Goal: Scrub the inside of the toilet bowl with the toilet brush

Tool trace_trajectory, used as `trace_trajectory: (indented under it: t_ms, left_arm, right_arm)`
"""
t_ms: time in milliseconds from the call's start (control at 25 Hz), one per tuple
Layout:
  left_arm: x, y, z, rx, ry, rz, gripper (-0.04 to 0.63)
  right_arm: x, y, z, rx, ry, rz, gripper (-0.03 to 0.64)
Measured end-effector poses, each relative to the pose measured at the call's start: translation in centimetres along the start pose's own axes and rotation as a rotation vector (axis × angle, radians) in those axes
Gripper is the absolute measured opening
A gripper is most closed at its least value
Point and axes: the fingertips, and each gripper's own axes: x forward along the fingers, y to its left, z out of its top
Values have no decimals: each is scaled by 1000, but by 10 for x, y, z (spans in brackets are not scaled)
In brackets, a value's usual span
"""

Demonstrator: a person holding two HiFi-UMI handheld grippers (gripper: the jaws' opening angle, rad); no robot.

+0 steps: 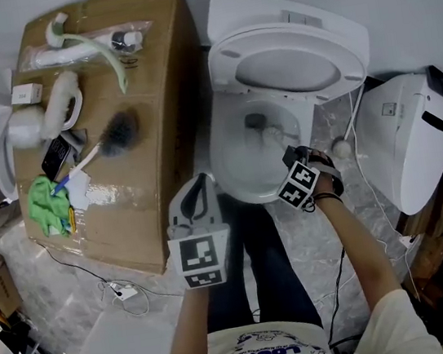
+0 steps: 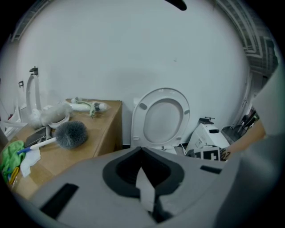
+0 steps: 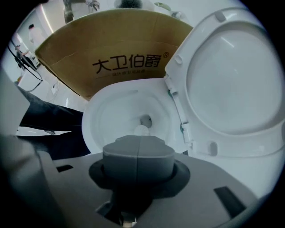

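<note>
The white toilet bowl (image 1: 229,171) stands with its lid (image 1: 288,67) raised; its inside (image 3: 111,116) and drain show in the right gripper view. The toilet brush (image 1: 120,131), grey bristles on a white handle, lies on the cardboard box, also in the left gripper view (image 2: 71,133). My right gripper (image 1: 291,153) hovers over the bowl's right rim, jaws shut (image 3: 139,140), with nothing seen between them. My left gripper (image 1: 203,179) hangs at the bowl's front left, shut and empty (image 2: 141,151), pointed toward the lid (image 2: 162,118).
The cardboard box (image 1: 162,164) left of the toilet carries a green cloth (image 1: 47,205), white bottles and small items. A white appliance (image 1: 413,135) stands on the floor at the right, with a white ball-ended stick (image 1: 341,146) beside it. Cables run over the floor.
</note>
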Motion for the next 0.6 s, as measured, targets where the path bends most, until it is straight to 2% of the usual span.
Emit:
trace_trajectory:
  t_ms: [160,320,440,600]
  left_arm:
    - [0,0,-1,-6,0,-2,2]
    - [-1,0,-1,-8,-1,-1,2]
    - [0,0,-1,-9,-2,3,2]
    - [0,-1,-5,-11,3,5,2]
  right_arm:
    - [-5,31,3,36,-12,137,161]
    - [-16,51,14,126,-52,242,161]
    - [-18,56,28,239,-100,273,161]
    - [-9,49,44,368,-142,252,161]
